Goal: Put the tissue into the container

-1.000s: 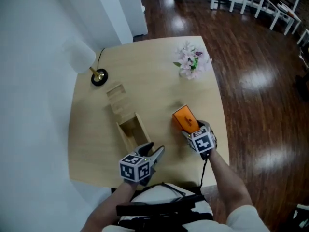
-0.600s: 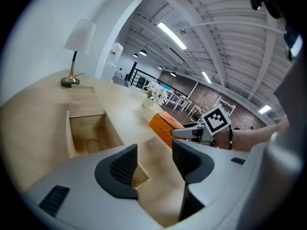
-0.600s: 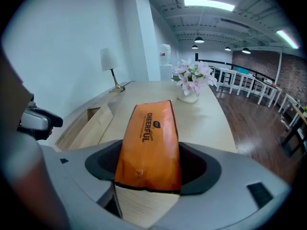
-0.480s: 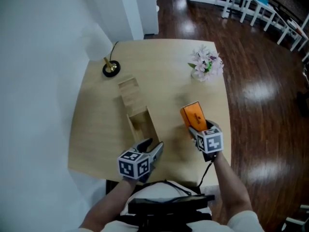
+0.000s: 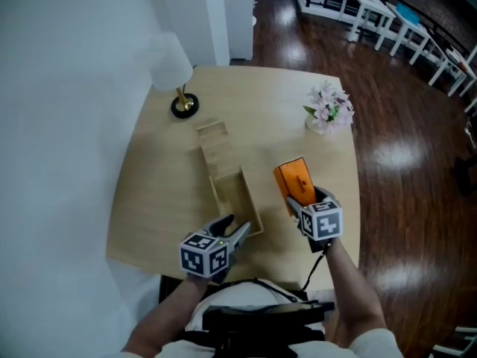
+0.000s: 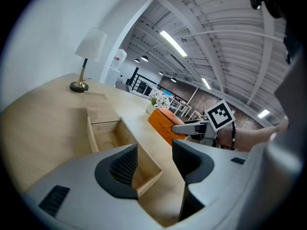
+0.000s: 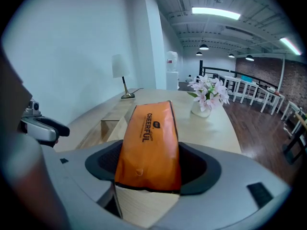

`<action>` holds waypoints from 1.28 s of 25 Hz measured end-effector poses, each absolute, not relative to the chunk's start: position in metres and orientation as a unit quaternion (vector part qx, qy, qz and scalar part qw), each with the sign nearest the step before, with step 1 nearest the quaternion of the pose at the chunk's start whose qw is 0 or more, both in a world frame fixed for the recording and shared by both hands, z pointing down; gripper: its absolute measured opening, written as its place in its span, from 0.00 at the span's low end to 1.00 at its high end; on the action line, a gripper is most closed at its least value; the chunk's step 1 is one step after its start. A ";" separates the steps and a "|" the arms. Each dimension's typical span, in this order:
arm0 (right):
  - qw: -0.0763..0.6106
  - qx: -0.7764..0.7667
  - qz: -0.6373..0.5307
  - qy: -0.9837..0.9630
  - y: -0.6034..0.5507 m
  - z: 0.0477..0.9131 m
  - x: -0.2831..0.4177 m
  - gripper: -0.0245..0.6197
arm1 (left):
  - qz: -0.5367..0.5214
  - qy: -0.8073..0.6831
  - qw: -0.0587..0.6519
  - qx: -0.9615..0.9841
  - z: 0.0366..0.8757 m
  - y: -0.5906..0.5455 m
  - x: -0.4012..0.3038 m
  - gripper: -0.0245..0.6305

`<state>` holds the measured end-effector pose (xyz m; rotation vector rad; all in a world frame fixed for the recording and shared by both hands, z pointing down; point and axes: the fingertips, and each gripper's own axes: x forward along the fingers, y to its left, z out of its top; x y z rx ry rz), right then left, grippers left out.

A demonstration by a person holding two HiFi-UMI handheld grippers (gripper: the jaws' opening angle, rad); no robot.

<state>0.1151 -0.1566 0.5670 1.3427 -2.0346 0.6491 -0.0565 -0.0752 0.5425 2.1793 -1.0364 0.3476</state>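
An orange tissue pack (image 5: 293, 182) is gripped at its near end by my right gripper (image 5: 304, 200), its pads pressing both sides (image 7: 149, 143). It is to the right of the open wooden box (image 5: 216, 198), whose sliding lid is pushed toward the far end. The box's hollow (image 6: 93, 133) holds nothing. My left gripper (image 5: 235, 230) hangs at the box's near right corner, jaws apart with nothing between them (image 6: 154, 164). In the left gripper view the pack (image 6: 163, 123) and the right gripper (image 6: 192, 127) are to the right of the box.
A white-shaded lamp (image 5: 173, 73) on a dark round base stands at the table's far left. A vase of pale flowers (image 5: 328, 110) sits at the far right corner. The light wooden table (image 5: 156, 192) ends just behind both grippers; dark wood floor lies to the right.
The head view has swung so the lamp shade now shows. The right gripper with the pack sits a little closer to the box. The left gripper stays at the box's near end.
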 end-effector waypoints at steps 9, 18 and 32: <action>0.297 0.493 0.240 -0.782 -0.157 0.556 0.060 0.59 | 0.129 -0.411 0.346 0.834 0.545 -0.073 -0.094 0.39; 0.294 0.475 0.239 -0.794 -0.150 0.550 0.002 0.59 | 0.120 -0.417 0.355 0.828 0.549 -0.070 -0.120 0.39; 0.293 0.476 0.256 -0.789 -0.133 0.563 -0.054 0.59 | 0.114 -0.424 0.367 0.820 0.554 -0.059 -0.152 0.39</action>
